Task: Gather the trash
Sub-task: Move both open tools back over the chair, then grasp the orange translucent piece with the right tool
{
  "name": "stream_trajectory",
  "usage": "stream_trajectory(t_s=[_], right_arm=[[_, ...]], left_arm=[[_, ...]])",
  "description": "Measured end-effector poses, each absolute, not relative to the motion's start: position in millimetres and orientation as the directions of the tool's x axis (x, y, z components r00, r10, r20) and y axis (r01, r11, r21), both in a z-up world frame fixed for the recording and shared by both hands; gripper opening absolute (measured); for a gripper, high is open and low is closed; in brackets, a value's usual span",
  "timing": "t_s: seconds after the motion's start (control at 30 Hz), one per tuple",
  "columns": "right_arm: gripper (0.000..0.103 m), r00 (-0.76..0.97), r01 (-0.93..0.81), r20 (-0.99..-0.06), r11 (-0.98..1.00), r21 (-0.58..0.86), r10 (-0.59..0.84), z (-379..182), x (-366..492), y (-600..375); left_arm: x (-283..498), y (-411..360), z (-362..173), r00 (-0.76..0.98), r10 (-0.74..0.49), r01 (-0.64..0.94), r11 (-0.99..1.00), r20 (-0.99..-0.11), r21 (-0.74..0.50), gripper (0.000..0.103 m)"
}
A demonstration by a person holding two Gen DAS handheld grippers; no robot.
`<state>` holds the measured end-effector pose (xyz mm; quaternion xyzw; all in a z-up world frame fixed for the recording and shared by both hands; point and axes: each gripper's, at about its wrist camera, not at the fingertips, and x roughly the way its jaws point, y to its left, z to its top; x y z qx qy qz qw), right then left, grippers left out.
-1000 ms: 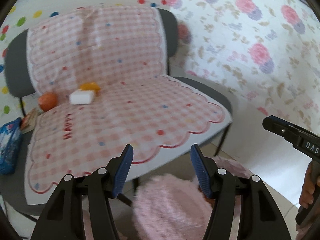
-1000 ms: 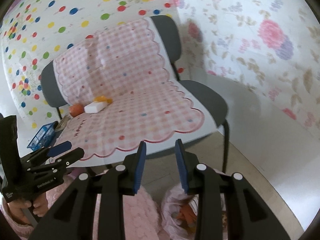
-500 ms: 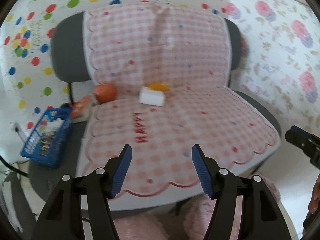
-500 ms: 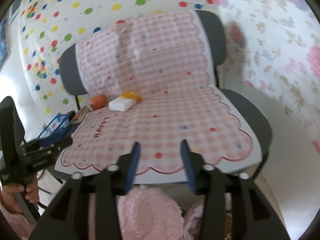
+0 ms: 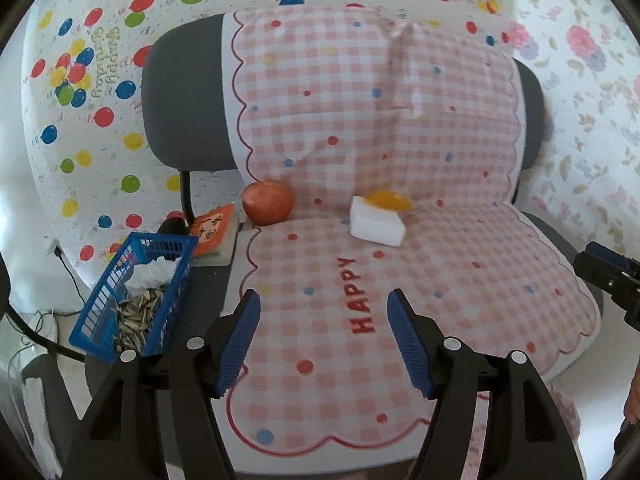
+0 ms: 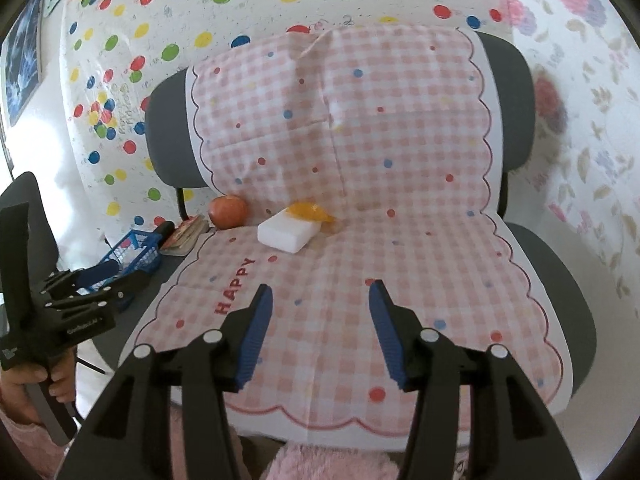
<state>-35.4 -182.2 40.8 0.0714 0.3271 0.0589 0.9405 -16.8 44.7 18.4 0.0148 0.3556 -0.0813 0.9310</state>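
Note:
A blue basket [image 5: 134, 297] holding seed shells and a crumpled tissue stands on the chair seat at the left; it also shows in the right wrist view [image 6: 132, 258]. An orange peel [image 5: 390, 201] lies against a white sponge block [image 5: 377, 227] at the back of the seat. A red apple [image 5: 267, 202] sits to their left. My left gripper [image 5: 326, 338] is open and empty over the front of the seat. My right gripper [image 6: 320, 330] is open and empty over the seat's front too.
A pink checked cloth [image 5: 400, 320] covers the grey chair [image 5: 184, 104]. A small orange booklet [image 5: 212, 229] lies behind the basket. Papered walls close in behind and to the right. Pink fluffy fabric [image 6: 328, 462] shows below the seat edge.
Both grippers have risen and swung left, from low in front of the chair to over the seat front. The right gripper's jaws have opened wider. The basket has come into full view.

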Motion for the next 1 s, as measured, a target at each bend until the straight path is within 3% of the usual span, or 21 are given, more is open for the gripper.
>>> stream_trajectory(t_s=[0.6, 0.73, 1.0], right_arm=[[0.050, 0.725, -0.110, -0.659, 0.978, 0.176, 0.201, -10.6, 111.4, -172.6], [0.042, 0.701, -0.134, -0.680, 0.976, 0.170, 0.215, -27.3, 148.6, -168.8], [0.042, 0.657, -0.158, -0.714, 0.970, 0.185, 0.243, -52.3, 211.7, -160.7]], left_arm=[[104.4, 43.9, -21.5, 0.696, -0.105, 0.114, 0.993, -0.710, -0.035, 0.067], [124.4, 40.4, -32.1, 0.690, -0.098, 0.113, 0.993, -0.717, -0.027, 0.067], [152.6, 36.0, -46.4, 0.685, -0.096, 0.119, 0.993, -0.723, -0.019, 0.067]])
